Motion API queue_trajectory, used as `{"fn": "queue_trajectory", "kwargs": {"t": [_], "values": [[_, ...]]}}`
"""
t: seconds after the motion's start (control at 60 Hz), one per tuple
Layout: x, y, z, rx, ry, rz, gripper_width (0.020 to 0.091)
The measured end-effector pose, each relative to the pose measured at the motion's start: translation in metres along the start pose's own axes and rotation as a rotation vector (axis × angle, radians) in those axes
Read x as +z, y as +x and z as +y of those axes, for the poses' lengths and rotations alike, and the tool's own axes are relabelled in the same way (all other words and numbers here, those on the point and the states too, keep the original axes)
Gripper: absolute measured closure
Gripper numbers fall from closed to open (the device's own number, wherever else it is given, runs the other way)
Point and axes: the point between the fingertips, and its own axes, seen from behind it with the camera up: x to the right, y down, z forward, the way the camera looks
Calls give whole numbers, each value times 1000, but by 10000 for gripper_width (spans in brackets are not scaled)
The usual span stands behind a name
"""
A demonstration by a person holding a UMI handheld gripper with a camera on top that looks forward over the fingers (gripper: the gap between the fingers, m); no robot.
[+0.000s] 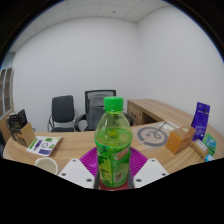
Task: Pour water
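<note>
A green plastic bottle [113,140] with a green cap and a yellow-green label stands upright between my fingers, lifted above the wooden table [80,148]. My gripper [112,172] is shut on the bottle, with the magenta pads [88,160] pressed against its label on both sides. A white mug with a green inside [46,165] sits on the table to the left, beyond the left finger.
Two black office chairs [63,112] stand behind the table near the white wall. A dark device [18,124] and a small white box [42,146] lie at the left. A round coaster [153,135], a cardboard box [180,138] and a purple carton [201,121] sit at the right.
</note>
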Motion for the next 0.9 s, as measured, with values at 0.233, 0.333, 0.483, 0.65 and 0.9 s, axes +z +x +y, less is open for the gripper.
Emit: {"fn": "queue_trajectory", "kwargs": {"t": [0.233,0.333,0.483,0.65,0.9], "values": [[-4,-1,4,-2,47,-22,639],[-5,0,5,9,23,-6,566],[-27,4,25,-10,-72,15,343],[-100,4,45,4,-152,36,335],[-241,-24,26,26,-225,34,346]]}}
